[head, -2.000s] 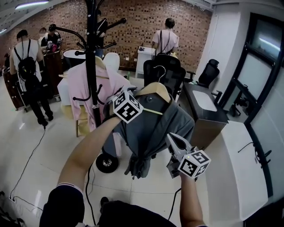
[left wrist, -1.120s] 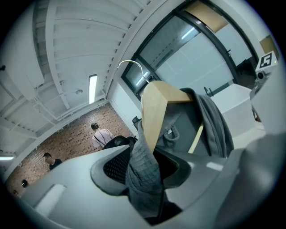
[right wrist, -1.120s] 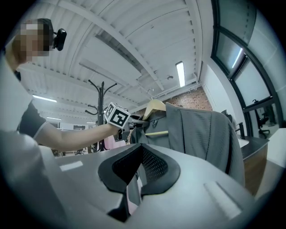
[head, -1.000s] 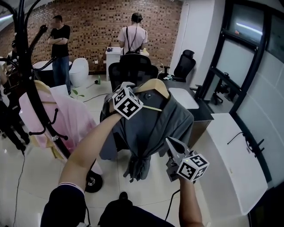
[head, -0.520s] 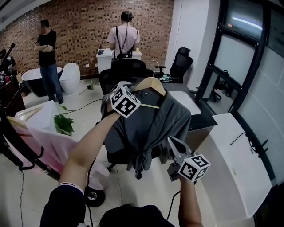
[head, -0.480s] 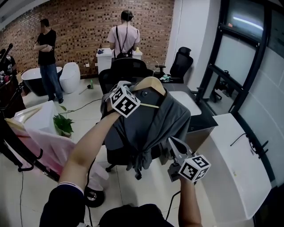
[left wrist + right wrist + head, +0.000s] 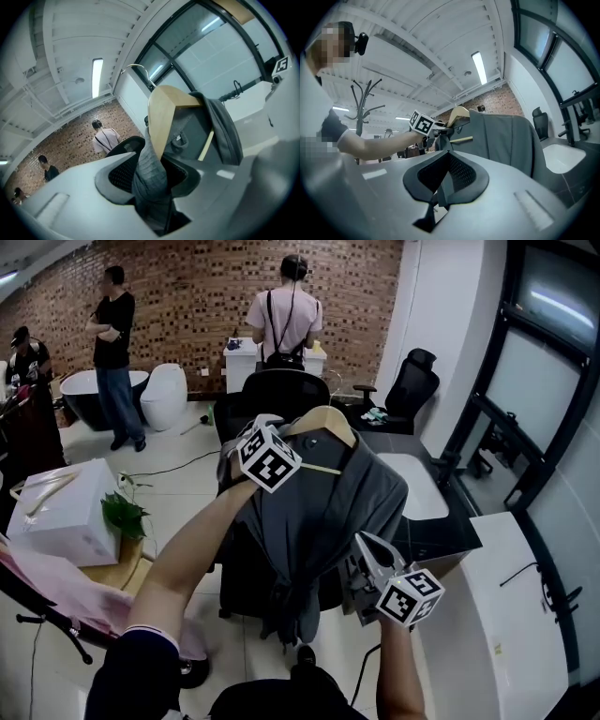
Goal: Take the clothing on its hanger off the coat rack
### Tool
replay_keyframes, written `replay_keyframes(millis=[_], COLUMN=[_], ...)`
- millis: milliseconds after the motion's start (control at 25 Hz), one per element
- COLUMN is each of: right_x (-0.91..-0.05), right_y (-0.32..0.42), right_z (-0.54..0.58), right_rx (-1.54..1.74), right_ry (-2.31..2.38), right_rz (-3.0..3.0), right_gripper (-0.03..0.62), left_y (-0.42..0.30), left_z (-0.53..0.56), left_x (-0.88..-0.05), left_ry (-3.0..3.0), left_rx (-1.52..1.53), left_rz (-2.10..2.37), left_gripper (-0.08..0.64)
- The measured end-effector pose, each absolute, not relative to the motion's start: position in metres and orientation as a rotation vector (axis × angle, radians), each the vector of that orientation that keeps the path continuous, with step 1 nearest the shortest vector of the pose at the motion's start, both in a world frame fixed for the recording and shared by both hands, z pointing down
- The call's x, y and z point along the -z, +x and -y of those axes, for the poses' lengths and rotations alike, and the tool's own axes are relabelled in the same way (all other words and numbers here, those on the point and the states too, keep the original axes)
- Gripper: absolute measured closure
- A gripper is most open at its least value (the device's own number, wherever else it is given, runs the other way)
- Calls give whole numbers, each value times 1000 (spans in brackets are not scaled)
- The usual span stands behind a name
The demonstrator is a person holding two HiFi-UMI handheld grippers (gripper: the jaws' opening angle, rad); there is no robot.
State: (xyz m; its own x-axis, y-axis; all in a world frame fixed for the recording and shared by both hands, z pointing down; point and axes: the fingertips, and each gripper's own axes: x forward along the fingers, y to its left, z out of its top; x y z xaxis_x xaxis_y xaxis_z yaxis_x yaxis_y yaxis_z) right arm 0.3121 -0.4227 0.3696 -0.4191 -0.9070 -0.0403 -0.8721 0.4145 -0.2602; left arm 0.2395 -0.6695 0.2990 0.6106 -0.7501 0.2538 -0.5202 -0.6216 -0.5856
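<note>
Grey garment (image 7: 319, 512) on hanger (image 7: 161, 117), held aloft.
Left gripper (image 7: 152, 192) clamps its shoulder (only its own view shows that); right gripper (image 7: 442, 192) closed, empty.

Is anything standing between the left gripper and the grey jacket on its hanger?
Nothing visible does. The left gripper is shut on the grey jacket where the cloth covers one shoulder of the wooden hanger.
</note>
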Motion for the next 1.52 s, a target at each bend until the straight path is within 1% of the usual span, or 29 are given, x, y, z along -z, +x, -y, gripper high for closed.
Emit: replay_keyframes(millis=[360,760,1240,1520], right_x=[-359,-360,-355,-365], right_y=[344,353,351,351], right_z=[536,613,660,660], right_rx=[312,330,314,352], right_ry=[-1385,-1323,-1417,-1437], right_rz=[-2654,-2666,-2583,-2582], right_gripper=[591,591,591,591], left_y=[241,233,235,242], left_z=[766,847,912,912], left_x=[-312,-301,-273,-300], left_ry=[-2339,-2312,-2317,-2350], left_rx=[770,791,719,747], left_rz=[-1178,-1260,-1225,-1199], left_gripper=[408,408,408,408])
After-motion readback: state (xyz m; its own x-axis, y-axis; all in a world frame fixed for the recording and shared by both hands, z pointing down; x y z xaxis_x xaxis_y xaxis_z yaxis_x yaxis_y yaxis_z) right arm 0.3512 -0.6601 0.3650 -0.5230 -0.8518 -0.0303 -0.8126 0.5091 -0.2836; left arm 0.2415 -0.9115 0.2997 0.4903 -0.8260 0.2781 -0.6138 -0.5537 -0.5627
